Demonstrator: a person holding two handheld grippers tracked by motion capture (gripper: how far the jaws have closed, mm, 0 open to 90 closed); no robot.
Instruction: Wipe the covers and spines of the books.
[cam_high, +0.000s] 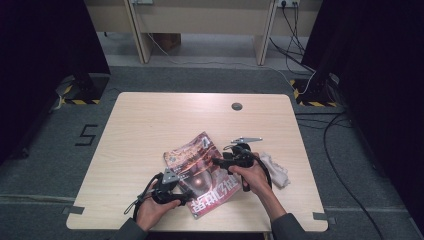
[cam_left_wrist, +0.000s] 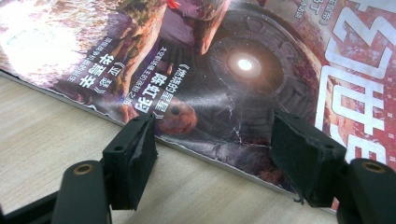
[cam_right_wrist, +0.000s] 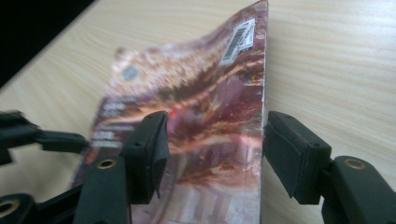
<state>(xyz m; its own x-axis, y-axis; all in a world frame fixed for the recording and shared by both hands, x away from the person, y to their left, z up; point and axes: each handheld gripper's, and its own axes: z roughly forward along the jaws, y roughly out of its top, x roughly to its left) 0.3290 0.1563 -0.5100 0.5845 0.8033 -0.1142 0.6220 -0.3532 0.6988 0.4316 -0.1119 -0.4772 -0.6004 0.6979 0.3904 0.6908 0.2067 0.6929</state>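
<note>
A glossy magazine (cam_high: 200, 167) with a reddish science-fiction cover lies on the near middle of the wooden table (cam_high: 150, 125). My left gripper (cam_high: 184, 198) is at its near left edge. In the left gripper view the jaws of the left gripper (cam_left_wrist: 212, 135) stand open, one on either side of the magazine's edge (cam_left_wrist: 205, 93). My right gripper (cam_high: 218, 161) reaches in from the right. Seen in its own view, the right gripper (cam_right_wrist: 215, 126) is open with the magazine (cam_right_wrist: 205, 93) between its jaws, the cover's right edge close to the right jaw.
A crumpled white cloth (cam_high: 276, 170) lies just right of my right hand. A round grey grommet (cam_high: 237, 106) sits near the table's far edge. Cables (cam_high: 340, 165) run over the floor to the right. Wooden furniture legs (cam_high: 142, 40) stand beyond the table.
</note>
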